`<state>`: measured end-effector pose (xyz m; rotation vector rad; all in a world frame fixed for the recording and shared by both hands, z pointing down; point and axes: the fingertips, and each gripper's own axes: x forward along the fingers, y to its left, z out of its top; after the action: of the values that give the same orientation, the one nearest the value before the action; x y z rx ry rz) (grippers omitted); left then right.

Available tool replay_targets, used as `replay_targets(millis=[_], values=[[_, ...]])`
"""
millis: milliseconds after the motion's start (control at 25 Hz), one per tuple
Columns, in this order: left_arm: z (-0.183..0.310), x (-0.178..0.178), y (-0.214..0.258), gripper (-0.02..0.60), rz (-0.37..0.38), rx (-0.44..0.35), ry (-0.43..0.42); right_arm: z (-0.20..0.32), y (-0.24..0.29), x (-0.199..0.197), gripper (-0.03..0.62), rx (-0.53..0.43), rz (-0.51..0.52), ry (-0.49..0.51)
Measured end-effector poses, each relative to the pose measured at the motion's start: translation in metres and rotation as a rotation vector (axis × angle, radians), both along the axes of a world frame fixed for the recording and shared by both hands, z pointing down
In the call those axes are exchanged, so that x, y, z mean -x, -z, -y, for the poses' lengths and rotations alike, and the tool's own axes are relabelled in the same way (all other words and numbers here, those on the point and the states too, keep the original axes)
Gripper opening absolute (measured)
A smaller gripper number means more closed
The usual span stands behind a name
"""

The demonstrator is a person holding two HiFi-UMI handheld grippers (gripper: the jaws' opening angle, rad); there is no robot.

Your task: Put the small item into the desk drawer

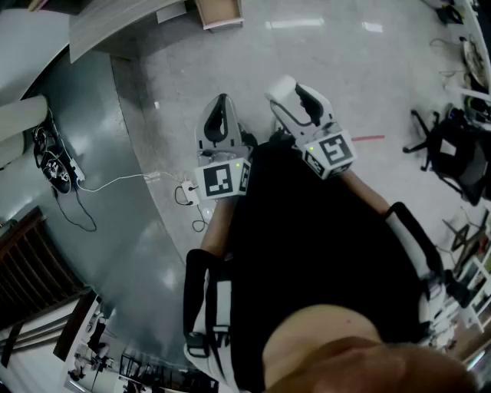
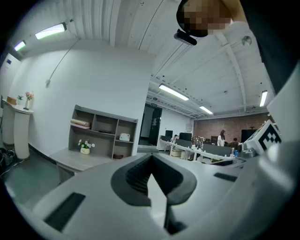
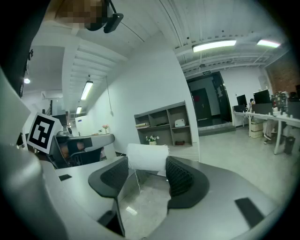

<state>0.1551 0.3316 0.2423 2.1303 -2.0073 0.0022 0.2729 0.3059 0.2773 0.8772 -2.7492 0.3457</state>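
My right gripper (image 3: 147, 165) is shut on a small white roll-like item (image 3: 147, 155), which sits across the tips of both dark pads; a thin thread hangs from it. In the head view the right gripper (image 1: 295, 98) is held out over the pale floor, with the left gripper (image 1: 222, 117) beside it. The left gripper (image 2: 150, 164) is shut with nothing between its pads. A grey desk (image 2: 75, 160) with a shelf unit (image 2: 101, 133) stands ahead at some distance. An open drawer (image 1: 219, 11) sticks out of the desk (image 1: 115, 23) at the head view's top edge.
White cables and a power strip (image 1: 188, 192) lie on the floor by my left side. A black office chair (image 1: 453, 150) stands at the right, near a red floor mark (image 1: 368, 138). A white rounded counter (image 2: 21, 133) stands left of the desk. People work at far tables (image 2: 220, 138).
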Motion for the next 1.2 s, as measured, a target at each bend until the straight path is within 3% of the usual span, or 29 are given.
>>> replay_targets(millis=[680,1200], values=[[-0.008,0.013,0.002,-0.002,-0.006,-0.005,-0.007,0.0,0.014,0.014,0.252,-0.015,0.031,-0.017],[-0.013,0.067,-0.002,-0.002,-0.038,-0.014,-0.052,-0.007,0.015,0.07,0.252,-0.038,0.02,-0.062]])
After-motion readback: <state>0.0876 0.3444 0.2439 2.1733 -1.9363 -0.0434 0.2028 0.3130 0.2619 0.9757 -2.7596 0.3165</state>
